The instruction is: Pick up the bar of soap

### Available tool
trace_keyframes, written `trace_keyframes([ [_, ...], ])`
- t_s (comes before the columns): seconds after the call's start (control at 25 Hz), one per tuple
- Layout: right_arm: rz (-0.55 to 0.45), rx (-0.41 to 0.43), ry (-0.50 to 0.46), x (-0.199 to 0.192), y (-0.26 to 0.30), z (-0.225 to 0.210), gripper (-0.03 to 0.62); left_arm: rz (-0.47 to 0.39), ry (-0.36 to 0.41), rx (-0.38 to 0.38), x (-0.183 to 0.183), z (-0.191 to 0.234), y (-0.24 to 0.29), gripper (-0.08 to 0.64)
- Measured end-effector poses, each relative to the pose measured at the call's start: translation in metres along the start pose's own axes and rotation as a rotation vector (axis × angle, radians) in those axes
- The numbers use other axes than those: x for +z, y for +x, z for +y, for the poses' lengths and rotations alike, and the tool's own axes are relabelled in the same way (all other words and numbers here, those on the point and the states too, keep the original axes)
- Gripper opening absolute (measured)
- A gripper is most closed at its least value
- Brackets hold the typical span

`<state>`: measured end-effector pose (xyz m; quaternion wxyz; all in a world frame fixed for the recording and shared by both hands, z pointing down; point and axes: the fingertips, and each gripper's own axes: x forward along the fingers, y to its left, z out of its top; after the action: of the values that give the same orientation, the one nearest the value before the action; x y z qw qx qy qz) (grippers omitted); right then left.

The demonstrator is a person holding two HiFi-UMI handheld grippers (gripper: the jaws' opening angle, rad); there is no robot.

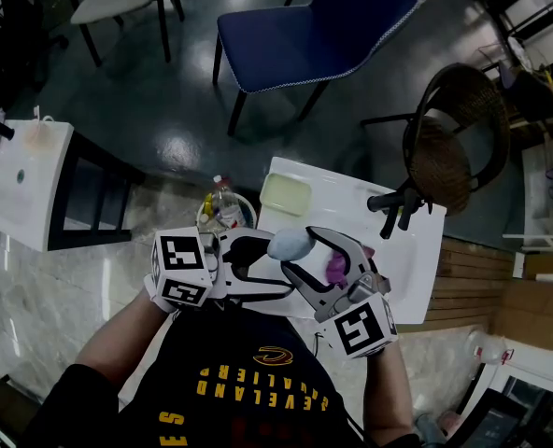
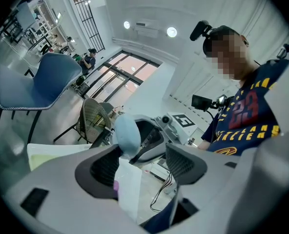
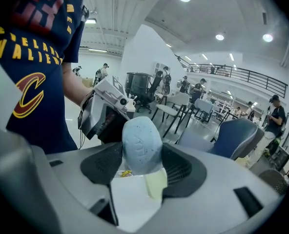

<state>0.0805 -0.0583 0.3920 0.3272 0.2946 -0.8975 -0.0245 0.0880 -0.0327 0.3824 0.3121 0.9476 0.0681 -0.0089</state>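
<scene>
Two tongs to enter, says the clerk; which one holds the item?

Keeper: Item 1, bar of soap [image 3: 141, 145]: pale blue, oval, speckled. Location: pinched between the pads of the right tongs [image 3: 143, 164], its rounded end standing proud of the tips, raised off the white counter [image 1: 351, 208]. Item 2, left tongs [image 2: 143, 165]: jaws wide apart, nothing between them. The bar sits just past their tips, close to one pad; whether it touches, I cannot tell.

Clerk: And beneath?

Keeper: Pale green dish [image 1: 286, 194], bare, and a black tap [image 1: 396, 203] beside the basin.

Clerk: Handling note for the step?

Keeper: By my judgement the lift is done or nearly so. Soap is smooth and rounded, so a hard squeeze may shoot it out of the pads. Advise firm, even pressure across the broad middle, with the bar level and no twisting. The left tongs are best either drawn aside or closed gently on the free end as a second support, never nudging the bar sideways. A drop would likely land on the counter or in the basin.
</scene>
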Motion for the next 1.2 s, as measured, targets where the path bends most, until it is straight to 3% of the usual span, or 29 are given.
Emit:
trace_keyframes([
  [1.2, -0.002, 0.011, -0.013, 0.002, -0.014, 0.006, 0.272, 0.005, 0.005, -0.019, 0.003, -0.014, 0.005, 0.296],
])
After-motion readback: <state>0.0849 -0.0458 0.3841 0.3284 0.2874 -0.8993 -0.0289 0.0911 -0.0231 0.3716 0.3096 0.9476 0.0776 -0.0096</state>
